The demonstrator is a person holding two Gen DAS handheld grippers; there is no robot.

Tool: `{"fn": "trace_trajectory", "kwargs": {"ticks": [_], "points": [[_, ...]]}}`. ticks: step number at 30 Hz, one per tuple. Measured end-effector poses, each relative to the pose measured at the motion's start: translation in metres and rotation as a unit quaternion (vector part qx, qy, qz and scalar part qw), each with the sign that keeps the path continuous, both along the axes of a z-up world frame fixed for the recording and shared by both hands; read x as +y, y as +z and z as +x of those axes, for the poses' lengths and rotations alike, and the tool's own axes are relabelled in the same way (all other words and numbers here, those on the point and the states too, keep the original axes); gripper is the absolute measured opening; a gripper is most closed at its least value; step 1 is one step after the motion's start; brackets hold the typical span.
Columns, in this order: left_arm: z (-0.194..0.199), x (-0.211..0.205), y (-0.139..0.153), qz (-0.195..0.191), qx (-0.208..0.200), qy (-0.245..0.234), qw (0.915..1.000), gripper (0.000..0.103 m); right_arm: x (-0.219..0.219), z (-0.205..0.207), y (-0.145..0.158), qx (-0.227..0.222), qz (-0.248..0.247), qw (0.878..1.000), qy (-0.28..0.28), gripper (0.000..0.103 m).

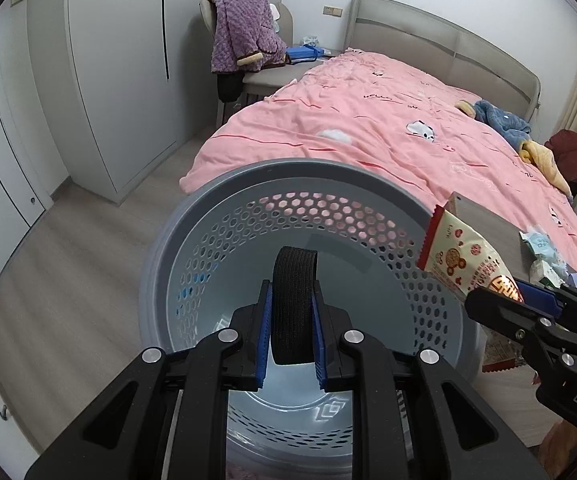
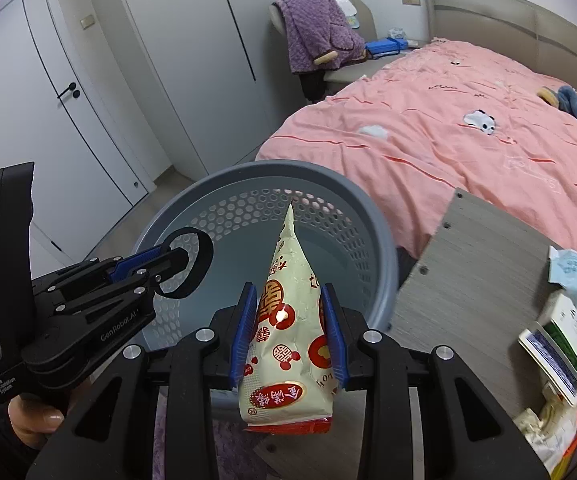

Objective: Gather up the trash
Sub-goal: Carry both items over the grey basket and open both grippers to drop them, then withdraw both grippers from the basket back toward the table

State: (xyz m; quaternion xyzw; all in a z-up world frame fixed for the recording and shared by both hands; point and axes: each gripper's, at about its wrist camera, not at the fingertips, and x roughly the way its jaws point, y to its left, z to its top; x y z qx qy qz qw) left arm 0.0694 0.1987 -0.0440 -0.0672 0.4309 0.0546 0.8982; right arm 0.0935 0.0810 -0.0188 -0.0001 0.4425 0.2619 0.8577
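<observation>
A grey perforated plastic basket (image 1: 224, 216) stands on the floor below both grippers; it also shows in the right wrist view (image 2: 372, 216). My left gripper (image 1: 291, 304) is shut on a black elastic band (image 1: 294, 280) and holds it over the basket's opening; it appears at the left of the right wrist view (image 2: 176, 258). My right gripper (image 2: 290, 312) is shut on a cream and red snack bag (image 2: 288, 320), held upright above the basket's near rim. That bag shows at the right of the left wrist view (image 1: 464, 256).
A small grey wooden table (image 2: 472, 280) stands right of the basket, with several wrappers and a small carton (image 2: 564, 332) on it. A bed with a pink cover (image 1: 368, 128) lies behind. White wardrobe doors (image 1: 108, 60) line the left wall.
</observation>
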Motion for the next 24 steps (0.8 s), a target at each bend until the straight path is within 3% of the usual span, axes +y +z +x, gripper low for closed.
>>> {"fn": "trace_trajectory", "kwargs": {"ticks": [9,12,13,15,24], "points": [[0.004,0.016,-0.004,0.001,0.001,0.01,1.0,0.019,0.025,0.011,-0.01,0.003,-0.009,1.0,0.016,0.035],[0.004,0.017,-0.003,0.005,-0.001,0.015,0.9999,0.043,0.027,0.014,-0.01,-0.001,-0.011,1.0,0.016,0.043],[0.004,0.018,-0.003,0.006,-0.003,0.017,0.9998,0.05,0.027,0.016,-0.011,-0.002,-0.011,1.0,0.014,0.05],[0.003,0.019,-0.002,0.006,-0.005,0.019,0.9998,0.051,0.026,0.016,-0.01,-0.007,-0.01,1.0,0.011,0.056],[-0.002,0.022,-0.003,0.008,-0.004,0.031,0.9995,0.056,0.022,0.014,-0.011,-0.01,-0.015,1.0,0.002,0.057]]}}
